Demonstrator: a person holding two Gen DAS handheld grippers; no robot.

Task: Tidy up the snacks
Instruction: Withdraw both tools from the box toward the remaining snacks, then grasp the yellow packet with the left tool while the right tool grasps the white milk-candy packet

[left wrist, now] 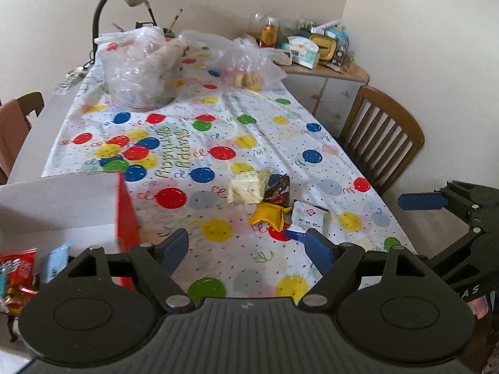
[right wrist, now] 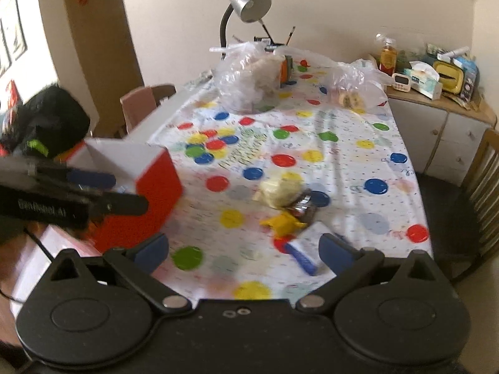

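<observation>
Your counter [left wrist: 93,201] wears a balloon-print birthday cloth [left wrist: 265,131]. The red-and-white box [right wrist: 149,184] stands at its left edge. Ahead of it lie four snack packets in a loose cluster: pale yellow [left wrist: 246,185], dark [left wrist: 278,189], bright yellow [left wrist: 269,215], white-and-blue [left wrist: 307,218]. Your left tool [left wrist: 246,246] and right tool [right wrist: 244,251] both gape wide, holding nothing.
</observation>
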